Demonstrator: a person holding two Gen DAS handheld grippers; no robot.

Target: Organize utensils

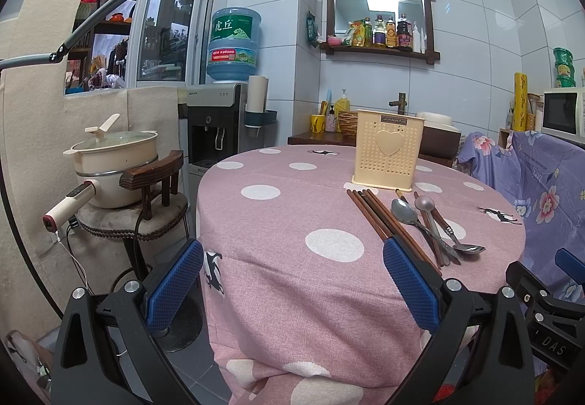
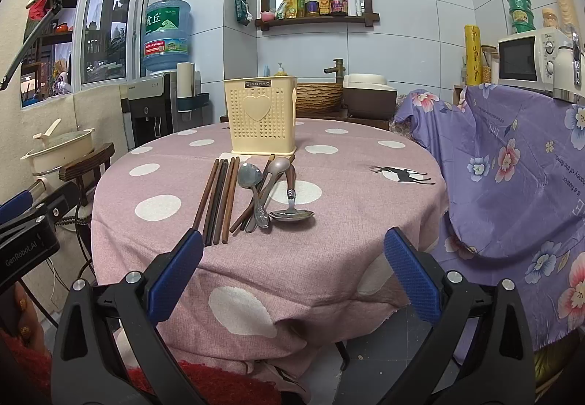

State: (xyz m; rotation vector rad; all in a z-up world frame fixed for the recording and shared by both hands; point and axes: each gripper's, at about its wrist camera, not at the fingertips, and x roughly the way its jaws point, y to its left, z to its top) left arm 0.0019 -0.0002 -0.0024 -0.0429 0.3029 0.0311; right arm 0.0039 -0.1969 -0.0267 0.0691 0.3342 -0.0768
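Pink polka-dot tablecloth [image 2: 256,266] covers a round table in a white-tiled kitchen.

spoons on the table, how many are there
3, all lying in a loose pile in front of the cream holder: a grey steel spoon on the left, a pinkish spoon beside it, and a shiny spoon nearest the camera. Overlapping handles may hide another.
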